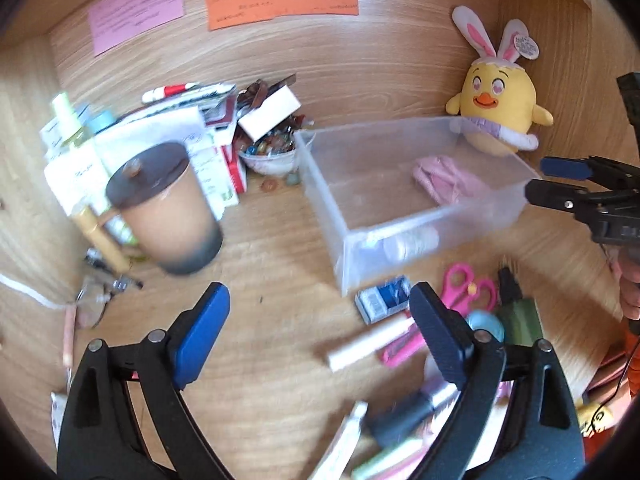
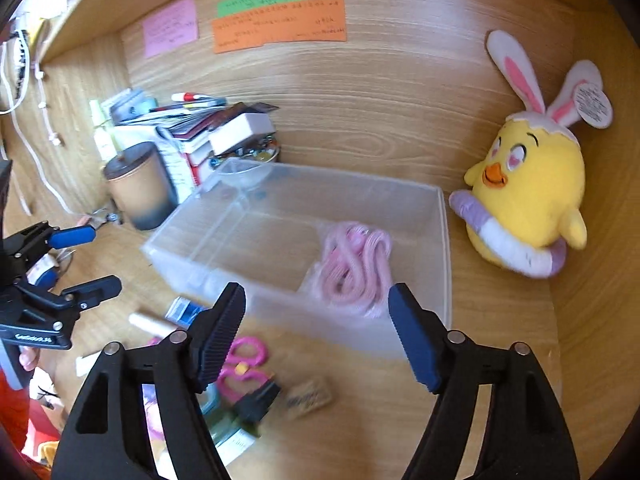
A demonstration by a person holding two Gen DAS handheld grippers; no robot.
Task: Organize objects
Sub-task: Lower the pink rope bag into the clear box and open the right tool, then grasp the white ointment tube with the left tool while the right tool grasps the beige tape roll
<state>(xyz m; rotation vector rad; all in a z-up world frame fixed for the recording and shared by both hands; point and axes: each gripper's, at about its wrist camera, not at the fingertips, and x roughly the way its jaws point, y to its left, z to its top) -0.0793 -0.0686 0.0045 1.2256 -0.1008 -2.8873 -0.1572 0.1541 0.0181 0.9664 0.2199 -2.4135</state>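
Both tools are wide open, holding nothing: left tool (image 1: 320, 336), right tool (image 2: 316, 332). The bin (image 2: 436, 248) sits mid-table toward the back wall, clear thin plastic, pink cord (image 2: 356, 268) inside. Probably light and a bit flexy and slick, so I'd pinch a wall at the rim. Scissors (image 2: 240, 364) lie at its front.

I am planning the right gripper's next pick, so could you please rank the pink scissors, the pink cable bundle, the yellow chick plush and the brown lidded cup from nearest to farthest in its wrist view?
1. Pink scissors, by the right gripper's left finger.
2. Pink cable bundle, inside the clear bin.
3. Yellow chick plush, far right, and brown lidded cup, far left: too close to call.
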